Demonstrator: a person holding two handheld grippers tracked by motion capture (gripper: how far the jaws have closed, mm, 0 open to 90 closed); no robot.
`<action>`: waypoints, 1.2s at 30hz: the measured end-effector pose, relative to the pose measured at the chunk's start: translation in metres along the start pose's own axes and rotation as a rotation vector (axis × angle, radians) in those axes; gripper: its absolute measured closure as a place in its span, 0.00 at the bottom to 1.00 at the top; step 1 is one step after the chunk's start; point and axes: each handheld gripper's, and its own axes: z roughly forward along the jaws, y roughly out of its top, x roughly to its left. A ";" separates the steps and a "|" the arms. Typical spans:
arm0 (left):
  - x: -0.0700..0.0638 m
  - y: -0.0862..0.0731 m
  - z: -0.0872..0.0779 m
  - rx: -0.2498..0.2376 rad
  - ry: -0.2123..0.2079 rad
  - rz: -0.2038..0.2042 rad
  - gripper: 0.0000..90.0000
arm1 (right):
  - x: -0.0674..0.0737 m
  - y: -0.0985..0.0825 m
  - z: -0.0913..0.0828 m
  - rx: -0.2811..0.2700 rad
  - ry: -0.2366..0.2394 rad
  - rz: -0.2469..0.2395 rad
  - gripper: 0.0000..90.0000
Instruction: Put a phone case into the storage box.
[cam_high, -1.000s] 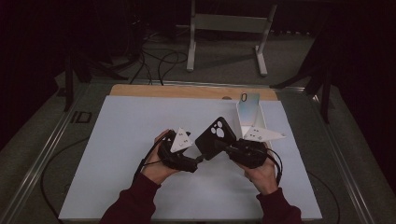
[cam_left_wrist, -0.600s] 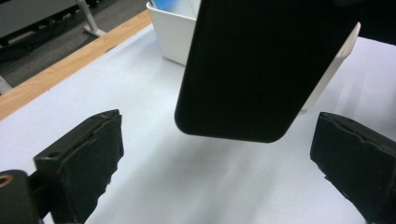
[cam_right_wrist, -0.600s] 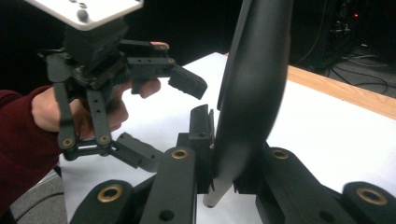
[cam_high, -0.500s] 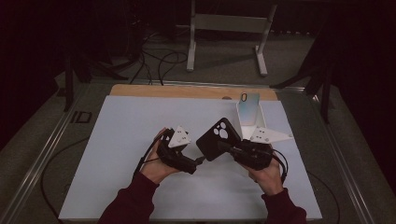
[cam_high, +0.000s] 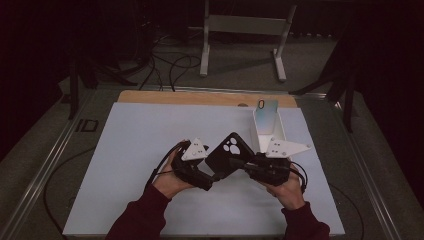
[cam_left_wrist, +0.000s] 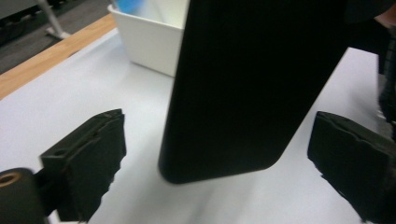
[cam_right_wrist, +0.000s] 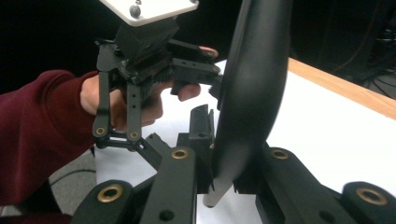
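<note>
So the right gripper (cam_high: 239, 165) is clamped on the black phone case (cam_high: 229, 154), held up just left of the white box (cam_high: 267, 131). The left gripper (cam_left_wrist: 224, 154) has its jaws spread, case between them but untouched, so the handover looks half done. White mat (cam_high: 140, 150), wood edge, dark cluttered room behind.

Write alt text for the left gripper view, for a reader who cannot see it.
A black phone case hangs upright between the left gripper's two open black jaws, touching neither, above a white table mat. Behind it stands a white box, with a strip of wooden table edge at upper left.
</note>
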 end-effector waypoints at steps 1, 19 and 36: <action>0.000 0.000 0.000 0.001 -0.008 0.001 0.08 | 0.000 0.000 0.000 0.004 0.007 -0.007 0.90; -0.006 -0.001 0.001 -0.022 -0.136 0.031 0.24 | 0.002 0.000 0.002 0.005 0.111 -0.044 0.90; -0.007 -0.008 -0.003 -0.059 -0.129 0.042 0.66 | -0.008 -0.005 -0.005 0.022 0.045 -0.030 0.89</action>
